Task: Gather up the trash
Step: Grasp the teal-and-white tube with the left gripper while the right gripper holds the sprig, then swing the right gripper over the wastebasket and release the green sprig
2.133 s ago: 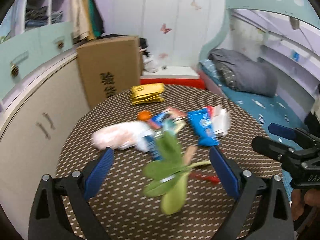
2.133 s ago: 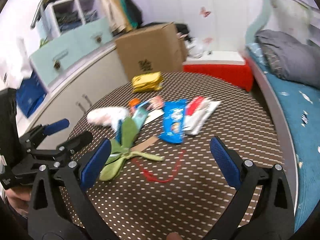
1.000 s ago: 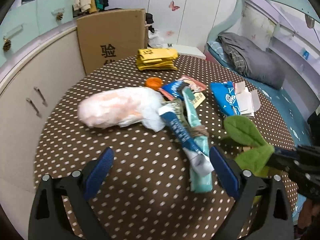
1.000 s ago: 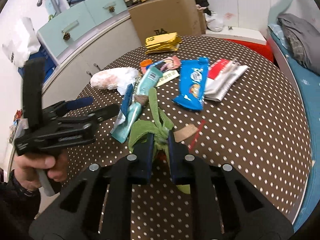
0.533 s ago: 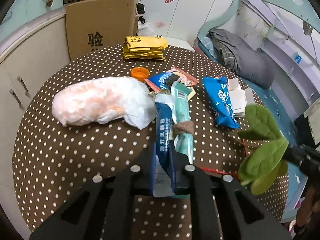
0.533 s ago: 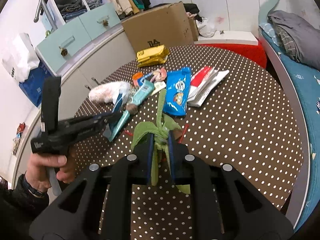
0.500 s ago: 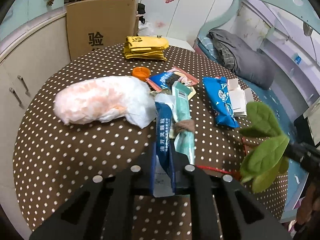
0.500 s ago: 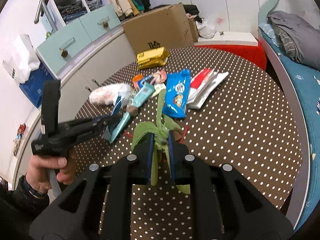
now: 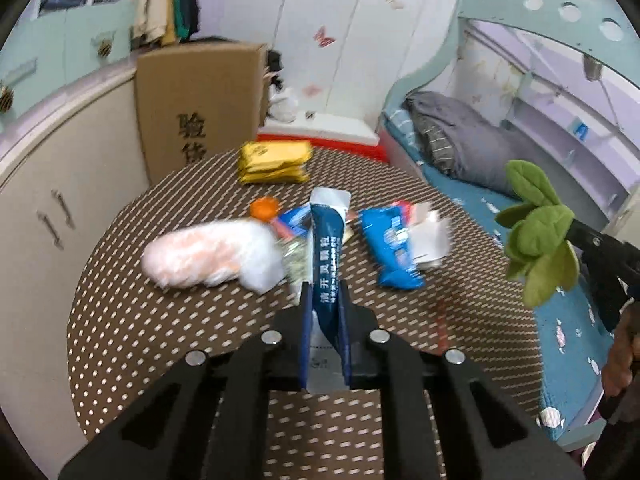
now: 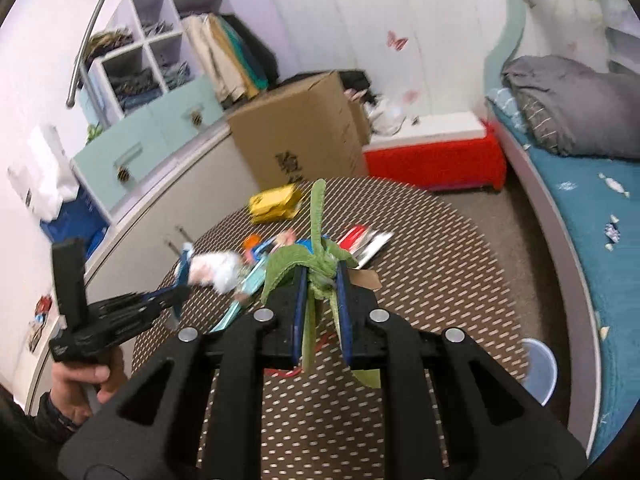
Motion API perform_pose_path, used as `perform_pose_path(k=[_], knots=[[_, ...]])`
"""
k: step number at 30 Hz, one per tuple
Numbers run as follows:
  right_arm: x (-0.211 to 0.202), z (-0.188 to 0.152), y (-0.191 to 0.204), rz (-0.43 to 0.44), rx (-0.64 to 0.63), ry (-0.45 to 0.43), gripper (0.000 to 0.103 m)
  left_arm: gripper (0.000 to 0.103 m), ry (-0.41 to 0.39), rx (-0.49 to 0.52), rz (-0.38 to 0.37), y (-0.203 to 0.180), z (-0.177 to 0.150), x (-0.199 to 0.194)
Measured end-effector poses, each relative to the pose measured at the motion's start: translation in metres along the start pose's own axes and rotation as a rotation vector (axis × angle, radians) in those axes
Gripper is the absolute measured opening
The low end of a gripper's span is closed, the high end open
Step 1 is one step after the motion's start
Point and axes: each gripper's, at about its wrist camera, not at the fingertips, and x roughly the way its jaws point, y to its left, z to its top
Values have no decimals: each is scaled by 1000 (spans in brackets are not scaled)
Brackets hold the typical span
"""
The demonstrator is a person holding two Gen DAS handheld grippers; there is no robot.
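Observation:
My left gripper (image 9: 325, 300) is shut on a dark blue and white wrapper (image 9: 327, 252) and holds it above the round dotted table (image 9: 160, 320). My right gripper (image 10: 323, 284) is shut on a bunch of green leaves (image 10: 316, 236), lifted off the table; the leaves also show at the right of the left wrist view (image 9: 536, 236). On the table lie a white-pink plastic bag (image 9: 208, 252), an orange cap (image 9: 263, 207), a blue snack packet (image 9: 390, 248), a yellow packet (image 9: 274, 160) and a teal tube (image 10: 244, 292).
A cardboard box (image 9: 200, 100) stands behind the table beside a cream cabinet (image 9: 40, 200). A red and white box (image 10: 432, 152) and a bed with a grey blanket (image 10: 576, 104) lie to the right. A pale blue bin (image 10: 540, 364) sits on the floor below the table's edge.
Both grippers have risen and pulled back from the table. The left one has lifted the blue wrapper off the pile; the right one has carried the leaves higher.

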Motion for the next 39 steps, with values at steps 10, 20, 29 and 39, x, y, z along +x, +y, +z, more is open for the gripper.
perform_pose_path(k=[10, 20, 29, 39], knots=[[-49, 12, -94, -161, 117, -100, 14, 11, -31, 144, -126, -92, 31, 12], [-11, -42, -246, -337, 342, 53, 14, 11, 38, 224, -223, -178, 37, 60], [68, -115, -348, -370, 544, 241, 17, 11, 120, 290, -243, -233, 33, 107], [55, -152, -391, -370, 711, 202, 77, 11, 238, 361, -287, -304, 23, 166]])
